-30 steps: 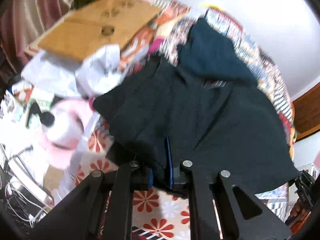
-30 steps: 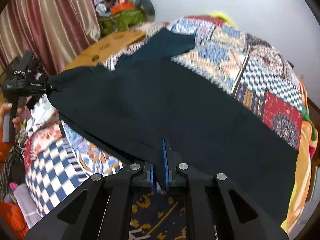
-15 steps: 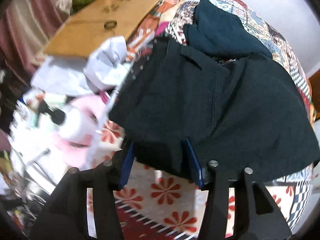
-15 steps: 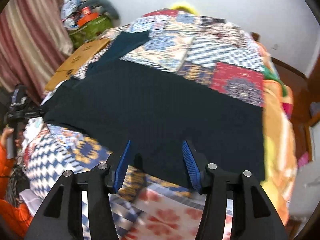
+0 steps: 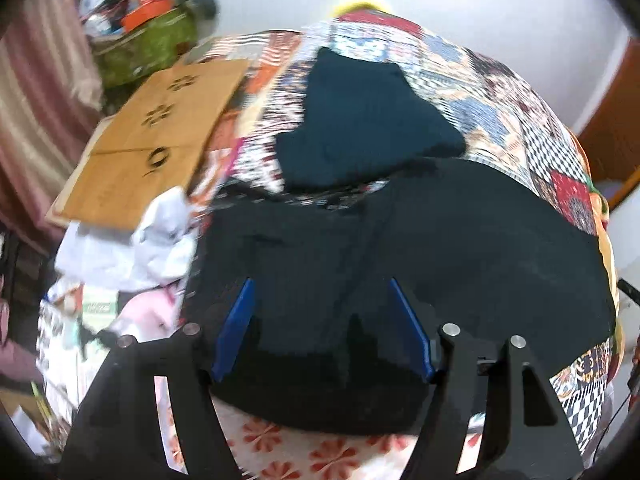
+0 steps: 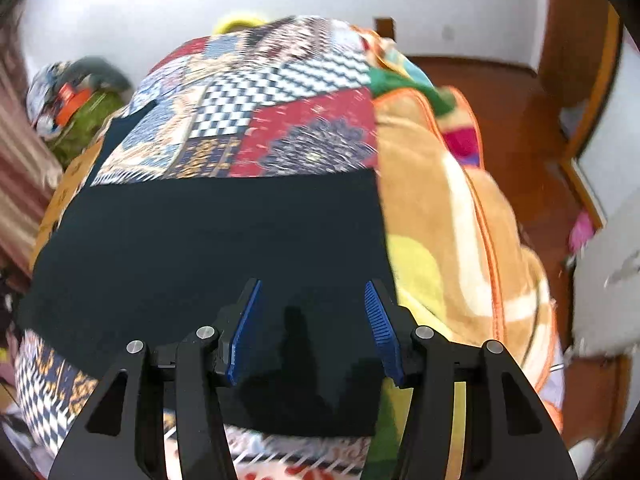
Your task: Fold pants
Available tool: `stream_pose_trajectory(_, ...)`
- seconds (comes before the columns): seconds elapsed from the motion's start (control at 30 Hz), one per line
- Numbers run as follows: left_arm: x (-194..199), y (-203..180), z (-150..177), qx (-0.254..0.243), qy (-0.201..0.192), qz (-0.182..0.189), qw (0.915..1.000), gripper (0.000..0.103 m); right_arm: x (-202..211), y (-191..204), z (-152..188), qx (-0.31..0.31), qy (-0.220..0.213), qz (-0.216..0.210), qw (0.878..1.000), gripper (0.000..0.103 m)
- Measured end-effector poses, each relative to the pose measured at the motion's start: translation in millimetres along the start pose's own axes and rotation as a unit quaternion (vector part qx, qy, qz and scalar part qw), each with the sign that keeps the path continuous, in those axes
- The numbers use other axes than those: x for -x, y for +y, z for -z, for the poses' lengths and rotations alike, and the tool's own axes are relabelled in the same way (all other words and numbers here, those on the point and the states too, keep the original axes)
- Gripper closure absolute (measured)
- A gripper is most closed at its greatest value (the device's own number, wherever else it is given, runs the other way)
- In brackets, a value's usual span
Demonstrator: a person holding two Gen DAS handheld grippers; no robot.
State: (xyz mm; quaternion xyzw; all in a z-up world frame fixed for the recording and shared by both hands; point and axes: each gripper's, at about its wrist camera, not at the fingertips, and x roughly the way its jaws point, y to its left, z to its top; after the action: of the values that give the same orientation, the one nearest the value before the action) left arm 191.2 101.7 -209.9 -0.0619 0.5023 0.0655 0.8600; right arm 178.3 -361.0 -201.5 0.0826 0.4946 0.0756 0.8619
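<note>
Dark pants (image 5: 460, 248) lie spread flat across the patchwork bed; in the right wrist view they form a wide dark band (image 6: 208, 240). My left gripper (image 5: 322, 284) hovers over the pants' near edge at their left end. Its jaws are opening, and the cloth lies below them, not pinched. My right gripper (image 6: 312, 284) stands open over the pants' right end, with nothing pressed between its blue pads (image 6: 378, 320). Farther back on the bed lies a second dark teal garment (image 5: 360, 120).
A flat cardboard sheet (image 5: 152, 140) and crumpled white cloth (image 5: 160, 240) lie off the bed's left side. A tan and orange blanket (image 6: 452, 216) covers the bed's right end, with wooden floor (image 6: 520, 120) beyond it. Green and orange clutter (image 5: 148, 36) sits at the back left.
Both grippers were shut on the pants' near edge; both have let go and opened. The pants now lie flat. The right gripper has swung right, towards the blanket; the left has lifted.
</note>
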Motion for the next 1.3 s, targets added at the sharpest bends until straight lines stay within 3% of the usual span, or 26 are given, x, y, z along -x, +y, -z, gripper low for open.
stream_pose_trajectory(0.1, -22.3, -24.6, -8.1, -0.023, 0.015, 0.015, 0.9995, 0.035, -9.0, -10.8, -3.8, -0.017, 0.000, -0.010, 1.000, 0.055)
stream_pose_trajectory(0.27, -55.6, -53.6, -11.5, -0.052, 0.041, 0.001, 0.9978, 0.035, -25.3, -16.4, -19.8, -0.010, -0.006, -0.004, 1.000, 0.062)
stream_pose_trajectory(0.57, -68.9, -48.1, -8.9, -0.018, 0.041, 0.004, 0.9990, 0.023, -60.8, -27.1, -25.9, -0.009, 0.023, 0.009, 1.000, 0.072)
stream_pose_trajectory(0.7, -69.4, -50.4, -7.8, -0.015, 0.039, -0.002, 0.9991, 0.022, -53.9, -23.3, -18.3, 0.012, 0.009, 0.018, 1.000, 0.081)
stream_pose_trajectory(0.83, -68.5, -53.6, -6.3, -0.020, 0.033, -0.012, 0.9992, 0.022, -58.8, -15.4, -14.7, 0.035, 0.011, 0.045, 0.998, 0.082)
stream_pose_trajectory(1.0, -65.3, -56.2, -5.2, -0.027, 0.028, -0.025, 0.9989, 0.022, -51.7, -6.9, -17.8, 0.056, -0.014, 0.067, 0.996, 0.093)
stream_pose_trajectory(1.2, -63.6, -56.2, -3.8, -0.034, 0.025, -0.028, 0.9987, 0.022, -5.4, 5.3, -30.1, 0.089, -0.103, 0.098, 0.986, 0.094)
stream_pose_trajectory(1.3, -63.6, -55.6, -3.6, -0.032, 0.022, -0.027, 0.9989, 0.022, 3.6, 5.3, -39.4, 0.089, -0.117, 0.104, 0.984, 0.094)
